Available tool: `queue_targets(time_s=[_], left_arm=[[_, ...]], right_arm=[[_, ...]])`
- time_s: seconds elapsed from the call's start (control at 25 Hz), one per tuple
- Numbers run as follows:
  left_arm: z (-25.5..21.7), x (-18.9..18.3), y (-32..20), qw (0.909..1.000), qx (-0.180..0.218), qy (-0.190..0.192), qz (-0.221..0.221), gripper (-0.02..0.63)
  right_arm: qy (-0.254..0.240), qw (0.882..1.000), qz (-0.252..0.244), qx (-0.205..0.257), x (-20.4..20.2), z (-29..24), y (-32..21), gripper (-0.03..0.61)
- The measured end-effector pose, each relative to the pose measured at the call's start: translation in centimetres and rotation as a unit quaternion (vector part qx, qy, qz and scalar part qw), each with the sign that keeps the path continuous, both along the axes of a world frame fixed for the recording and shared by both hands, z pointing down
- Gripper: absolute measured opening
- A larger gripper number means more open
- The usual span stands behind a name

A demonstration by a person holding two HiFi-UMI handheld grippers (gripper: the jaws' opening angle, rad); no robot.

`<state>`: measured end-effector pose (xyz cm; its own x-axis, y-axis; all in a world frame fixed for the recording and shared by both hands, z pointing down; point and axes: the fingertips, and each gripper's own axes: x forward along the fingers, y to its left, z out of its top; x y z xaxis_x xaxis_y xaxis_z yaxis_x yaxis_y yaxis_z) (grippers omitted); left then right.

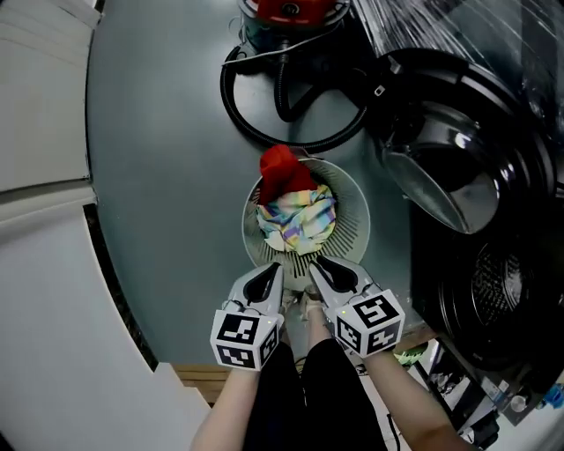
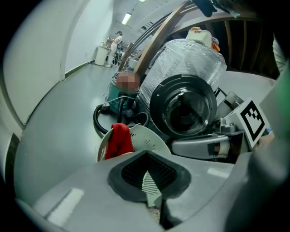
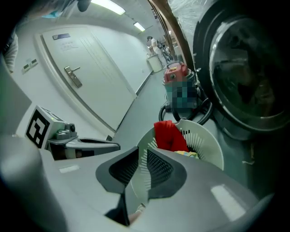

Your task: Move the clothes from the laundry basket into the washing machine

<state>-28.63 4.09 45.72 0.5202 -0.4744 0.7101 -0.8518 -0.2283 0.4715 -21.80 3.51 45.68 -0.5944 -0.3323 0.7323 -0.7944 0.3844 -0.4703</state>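
Note:
A round white laundry basket (image 1: 357,207) stands on the grey floor. It holds a red garment (image 1: 282,172) at its far side and a multicoloured garment (image 1: 300,220) below that. My left gripper (image 1: 271,275) and right gripper (image 1: 319,269) sit side by side at the basket's near rim. In the left gripper view the left gripper (image 2: 149,179) is shut on the slotted basket wall (image 2: 145,138), with the red garment (image 2: 120,140) beyond. In the right gripper view the right gripper (image 3: 140,172) also has the basket wall (image 3: 204,140) between its pads. The washing machine (image 1: 502,282) stands to the right with its round door (image 1: 441,176) swung open.
A red vacuum cleaner (image 1: 291,9) with a looped black hose (image 1: 264,114) lies just beyond the basket. White wall panels (image 1: 44,132) run along the left. A closed door (image 3: 86,77) shows in the right gripper view. The person's legs are below the grippers.

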Motion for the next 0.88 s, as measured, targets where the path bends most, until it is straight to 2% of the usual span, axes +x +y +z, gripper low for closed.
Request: queue_targets(time_s=[0.08, 0.28, 0.44, 0.56, 0.76, 0.88], left_arm=[[2.3, -0.6, 0.2, 0.9998, -0.002, -0.013, -0.017, 0.002], [6.6, -1.3, 0.0, 0.9984, 0.006, -0.027, -0.049, 0.002], [8.2, -2.1, 0.0, 0.9967, 0.013, -0.032, -0.073, 0.002], [8.9, -3.0, 0.1, 0.9956, 0.023, -0.033, -0.084, 0.002], [9.3, -3.6, 0.4, 0.9949, 0.047, -0.032, -0.083, 0.002], [9.4, -4.0, 0.6, 0.9946, 0.041, -0.025, -0.092, 0.002]], right_arm=[[0.007, 1.0, 0.002, -0.014, -0.2, 3.0, 0.3, 0.104], [0.039, 0.997, 0.019, -0.056, -0.4, 10.9, 0.2, 0.213], [0.066, 0.989, 0.041, -0.126, -0.3, 18.2, 0.3, 0.324], [0.084, 0.979, 0.047, -0.18, -0.3, 23.4, 0.5, 0.337], [0.124, 0.967, 0.044, -0.219, 0.4, 29.2, 0.1, 0.322], [0.143, 0.962, 0.023, -0.232, 0.6, 31.2, 0.4, 0.289]])
